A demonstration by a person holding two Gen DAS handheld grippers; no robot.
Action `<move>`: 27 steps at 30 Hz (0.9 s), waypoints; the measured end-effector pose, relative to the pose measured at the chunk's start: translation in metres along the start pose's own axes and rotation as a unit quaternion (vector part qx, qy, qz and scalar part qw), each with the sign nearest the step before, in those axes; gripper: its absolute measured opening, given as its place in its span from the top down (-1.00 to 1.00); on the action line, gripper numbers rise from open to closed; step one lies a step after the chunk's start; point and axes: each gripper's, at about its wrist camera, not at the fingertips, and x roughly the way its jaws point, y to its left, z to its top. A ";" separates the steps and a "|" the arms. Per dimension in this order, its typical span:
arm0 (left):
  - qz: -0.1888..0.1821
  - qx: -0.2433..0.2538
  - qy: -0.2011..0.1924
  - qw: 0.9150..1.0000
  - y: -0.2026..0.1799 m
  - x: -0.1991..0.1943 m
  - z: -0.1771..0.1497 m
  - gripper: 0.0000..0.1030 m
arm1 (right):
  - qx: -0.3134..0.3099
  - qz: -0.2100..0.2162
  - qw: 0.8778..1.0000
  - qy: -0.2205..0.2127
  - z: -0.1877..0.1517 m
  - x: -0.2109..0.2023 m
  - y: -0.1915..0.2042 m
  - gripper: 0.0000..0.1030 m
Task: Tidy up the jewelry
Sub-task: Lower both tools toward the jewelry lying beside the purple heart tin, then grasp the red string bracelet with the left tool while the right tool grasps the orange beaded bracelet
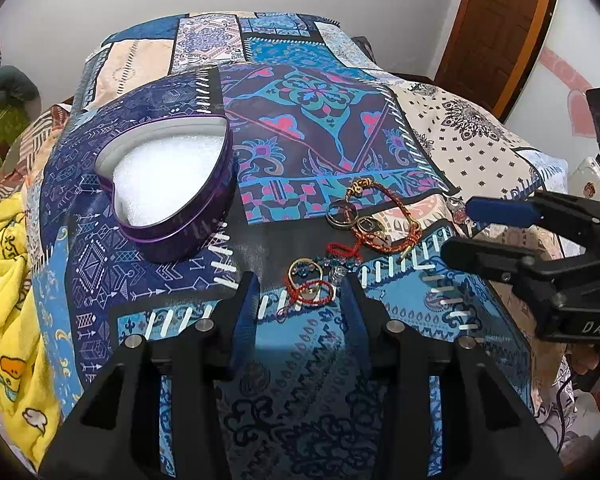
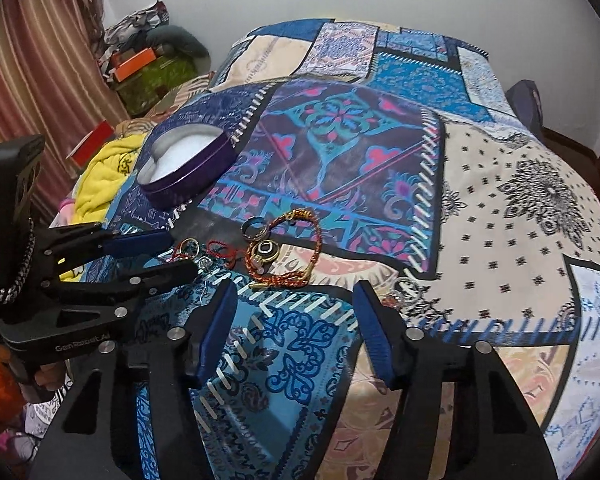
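A purple heart-shaped tin [image 1: 168,184] [image 2: 188,164] lined with white foam sits open on the patchwork bedspread [image 1: 312,116]. To its right lies a jewelry cluster: a braided red-and-gold bracelet [image 1: 384,216] [image 2: 296,248], dark rings [image 1: 338,214] [image 2: 254,228], a round pendant [image 2: 264,252] and a red bead chain [image 1: 342,250]. My left gripper [image 1: 300,284] [image 2: 180,252] is open, its tips straddling a gold ring with a red bead loop [image 1: 310,286]. My right gripper [image 2: 296,292] [image 1: 460,226] is open just short of the braided bracelet, holding nothing.
A yellow blanket [image 1: 8,280] [image 2: 108,168] is bunched off the bed's left side. Boxes and clothes [image 2: 140,64] pile by a striped curtain [image 2: 40,60]. A wooden door [image 1: 496,32] stands at the far right. A small silver piece [image 2: 404,292] lies by my right finger.
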 end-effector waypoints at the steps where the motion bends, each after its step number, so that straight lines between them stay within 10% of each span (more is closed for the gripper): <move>1: -0.001 0.000 -0.001 1.000 0.000 0.000 0.000 0.25 | -0.001 0.001 1.000 0.001 -0.001 0.002 0.001 -0.05; 19: -0.005 -0.013 -0.010 1.000 0.012 -0.004 -0.006 0.97 | 0.009 0.016 1.000 0.020 0.003 0.020 -0.001 0.04; 27: 0.001 -0.033 -0.027 0.999 0.018 -0.018 -0.007 0.98 | 0.002 0.009 1.000 0.021 0.004 0.024 0.002 0.08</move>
